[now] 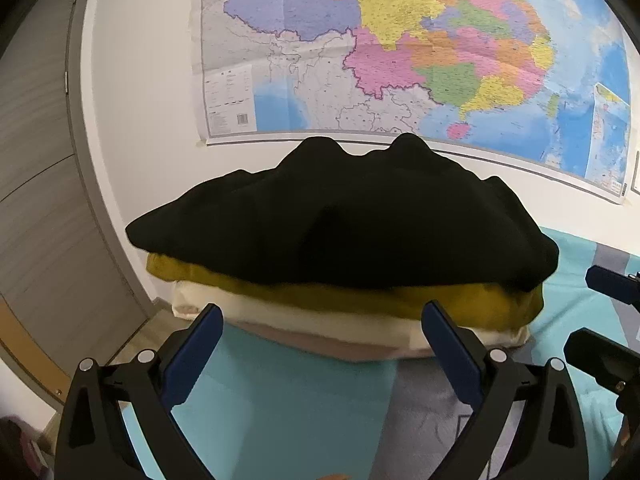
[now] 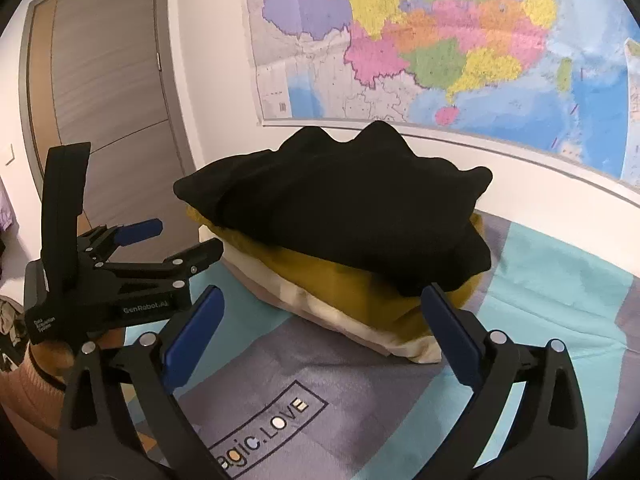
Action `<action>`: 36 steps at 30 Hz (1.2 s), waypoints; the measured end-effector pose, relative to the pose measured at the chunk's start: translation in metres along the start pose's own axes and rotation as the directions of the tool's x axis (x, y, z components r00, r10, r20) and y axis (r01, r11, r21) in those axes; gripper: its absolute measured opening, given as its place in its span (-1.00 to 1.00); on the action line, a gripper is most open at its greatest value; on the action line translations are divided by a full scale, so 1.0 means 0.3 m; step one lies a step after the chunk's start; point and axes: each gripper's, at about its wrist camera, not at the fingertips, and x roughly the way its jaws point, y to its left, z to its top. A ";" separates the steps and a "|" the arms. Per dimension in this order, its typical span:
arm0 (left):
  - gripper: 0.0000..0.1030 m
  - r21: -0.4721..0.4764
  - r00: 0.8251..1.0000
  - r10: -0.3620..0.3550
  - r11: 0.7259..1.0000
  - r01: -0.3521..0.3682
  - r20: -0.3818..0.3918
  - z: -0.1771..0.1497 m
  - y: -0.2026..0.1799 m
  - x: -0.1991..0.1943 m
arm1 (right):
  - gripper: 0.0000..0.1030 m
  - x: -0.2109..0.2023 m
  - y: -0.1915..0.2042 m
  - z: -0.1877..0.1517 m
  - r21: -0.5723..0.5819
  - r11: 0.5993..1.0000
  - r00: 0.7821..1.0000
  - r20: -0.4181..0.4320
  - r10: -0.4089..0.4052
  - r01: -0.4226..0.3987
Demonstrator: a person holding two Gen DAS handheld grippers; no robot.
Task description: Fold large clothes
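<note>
A folded black garment (image 1: 344,220) lies on top of a stack, over a mustard-yellow one (image 1: 472,304) and a cream one (image 1: 304,320). The stack sits on a teal and grey bed sheet (image 1: 288,400) by the wall. It also shows in the right wrist view: black garment (image 2: 344,208), yellow (image 2: 344,292), cream (image 2: 400,344). My left gripper (image 1: 322,316) is open and empty just short of the stack; it shows in the right wrist view (image 2: 180,238) at the left. My right gripper (image 2: 322,298) is open and empty in front of the stack; its fingers (image 1: 612,284) show at the left view's right edge.
A large coloured map (image 1: 400,48) hangs on the white wall behind the stack. A grey door (image 2: 100,92) stands to the left. The sheet (image 2: 560,300) bears a printed label (image 2: 264,428). The bed's left edge drops to a wooden floor (image 1: 132,340).
</note>
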 end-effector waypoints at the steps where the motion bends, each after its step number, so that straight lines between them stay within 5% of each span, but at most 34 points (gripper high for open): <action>1: 0.86 0.001 1.000 0.000 1.000 0.000 -0.001 -0.007 -0.005 -0.010 | 0.89 -0.008 0.006 -0.007 -0.004 1.000 1.000 -0.004 0.003 -0.003; 36: 0.86 -0.001 0.999 0.032 0.999 -0.032 -0.002 -0.113 -0.078 -0.188 | 0.89 -0.166 0.035 -0.151 0.018 1.000 1.000 0.006 -0.007 0.007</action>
